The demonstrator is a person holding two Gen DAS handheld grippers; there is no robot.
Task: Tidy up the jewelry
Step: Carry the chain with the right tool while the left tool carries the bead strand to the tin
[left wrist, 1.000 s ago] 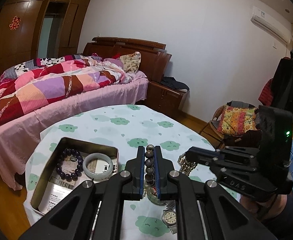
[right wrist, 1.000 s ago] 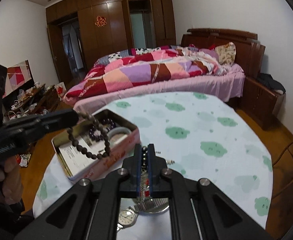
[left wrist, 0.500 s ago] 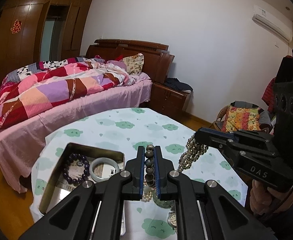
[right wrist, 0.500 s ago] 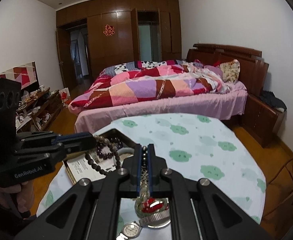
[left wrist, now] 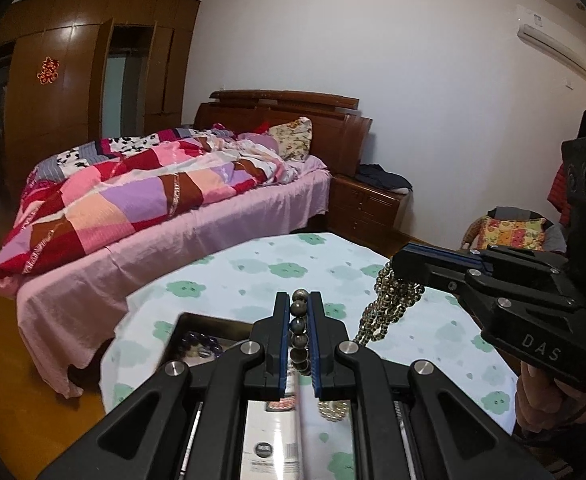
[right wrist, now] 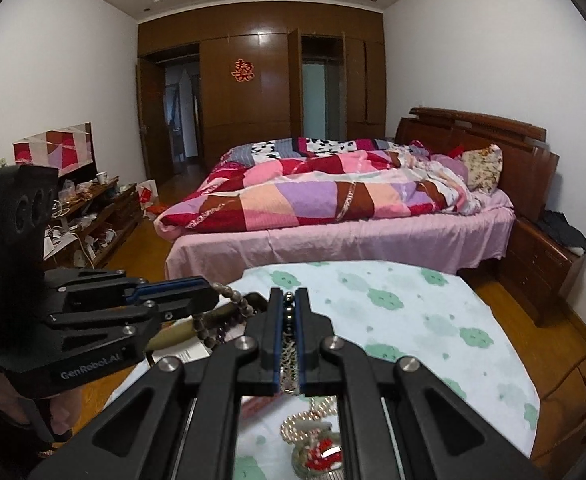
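Observation:
My left gripper [left wrist: 299, 300] is shut on a brown bead bracelet [left wrist: 299, 330] and holds it above the open metal tin [left wrist: 189, 320]. A purple bead bracelet [left wrist: 199, 344] lies in the tin. My right gripper [right wrist: 289, 298] is shut on a bundle of dark bead strands [right wrist: 289, 354], which hang from its tip in the left wrist view [left wrist: 389, 304]. The left gripper also shows in the right wrist view [right wrist: 197, 286], with the brown beads [right wrist: 233, 300] dangling from it. A pearl necklace and a red-and-green piece [right wrist: 317, 440] lie on the table below.
The round table has a white cloth with green clouds [right wrist: 413, 320]. A bed with a patchwork quilt [left wrist: 153, 196] stands behind it. A nightstand [left wrist: 369, 204] is at the back right, a cluttered low cabinet [right wrist: 93, 216] at the left.
Both grippers have risen above the table with their bead strands. The table and tin now sit lower in both views, and the watch has dropped out of sight.

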